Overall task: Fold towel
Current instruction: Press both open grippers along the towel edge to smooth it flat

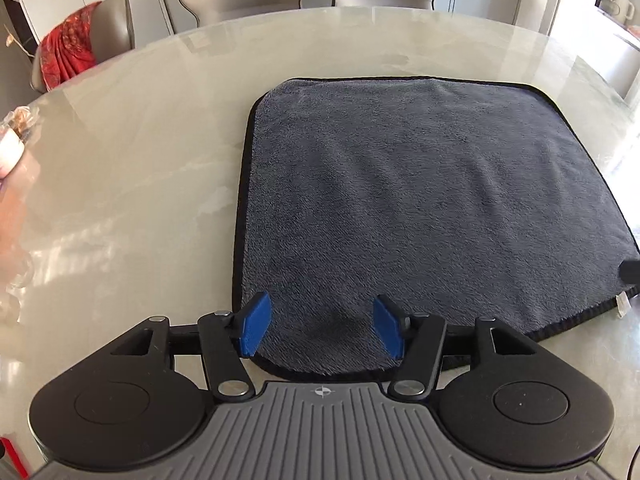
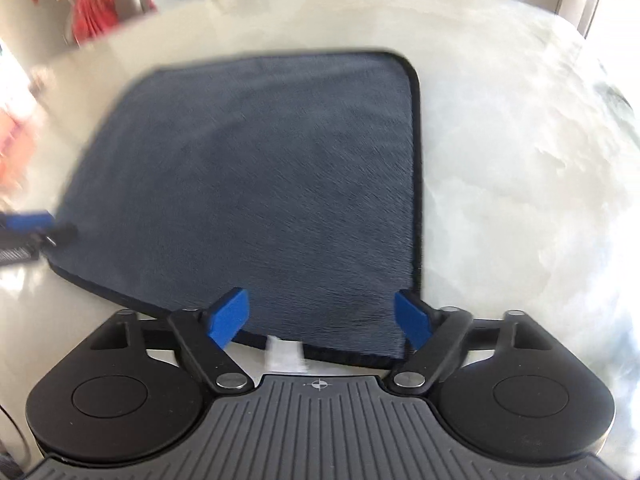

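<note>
A dark grey towel [image 1: 420,200] lies flat on a pale marble table [image 1: 120,180], spreading ahead of both sets of fingers. The left gripper [image 1: 322,328] hovers with jaws apart astride the near left corner, gripping nothing. The right gripper [image 2: 324,320] stands wider open over the near right corner and its white label [image 2: 286,356], also empty. Bare tabletop flanks each side edge; each hand is nearest its own corner.

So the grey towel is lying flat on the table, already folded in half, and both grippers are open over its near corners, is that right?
Not quite: the towel is not folded yet. The left wrist view shows it spread out as one flat layer on the table. The rest holds: the left gripper and right gripper are open over its near corners.
</note>
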